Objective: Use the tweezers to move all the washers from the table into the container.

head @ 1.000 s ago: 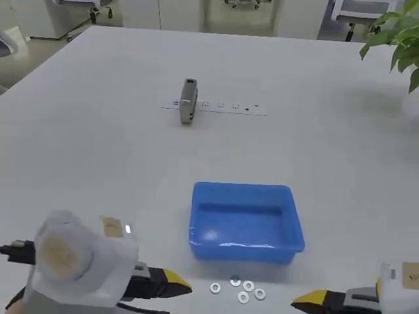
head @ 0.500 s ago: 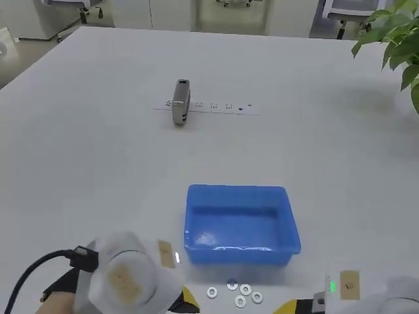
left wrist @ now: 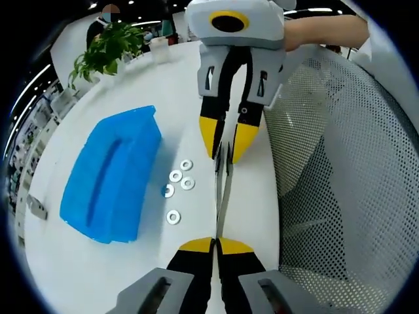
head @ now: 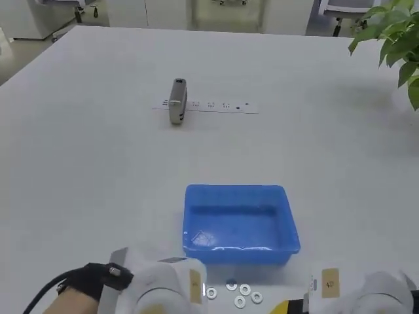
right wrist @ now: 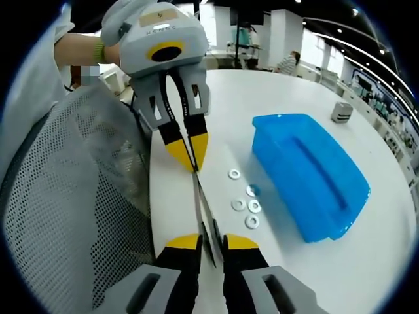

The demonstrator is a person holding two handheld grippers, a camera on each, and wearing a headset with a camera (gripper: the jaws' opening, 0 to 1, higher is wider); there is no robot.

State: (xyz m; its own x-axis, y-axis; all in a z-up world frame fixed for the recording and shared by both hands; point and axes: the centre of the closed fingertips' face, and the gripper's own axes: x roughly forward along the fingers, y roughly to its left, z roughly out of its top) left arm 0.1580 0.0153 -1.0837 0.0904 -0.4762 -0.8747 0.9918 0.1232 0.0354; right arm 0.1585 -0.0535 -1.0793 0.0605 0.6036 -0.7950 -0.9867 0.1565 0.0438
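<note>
Several small silver washers (head: pixel 234 294) (left wrist: pixel 177 186) (right wrist: pixel 245 199) lie on the white table just in front of the blue container (head: pixel 239 222) (left wrist: pixel 108 176) (right wrist: pixel 308 170). Thin metal tweezers (left wrist: pixel 222 190) (right wrist: pixel 201 209) span the gap between the two grippers, which face each other over the table's near edge. My left gripper (left wrist: pixel 216 243) (right wrist: pixel 188 152) is shut on one end. My right gripper (right wrist: pixel 211 243) (left wrist: pixel 227 140) grips the other, wider end, its jaws a little apart around it. In the head view their white bodies sit at the bottom edge, left gripper (head: pixel 163 291) and right gripper (head: pixel 357 294).
A grey metal block (head: pixel 177 99) stands far back on a printed strip. A green plant (head: pixel 393 39) hangs over the far right corner. A mesh chair back (left wrist: pixel 327 163) (right wrist: pixel 85 196) lies close behind the tweezers, at the table's near edge.
The left gripper has moved right and down toward the table's near edge. The right gripper has come in from the right, so the two now meet on the tweezers.
</note>
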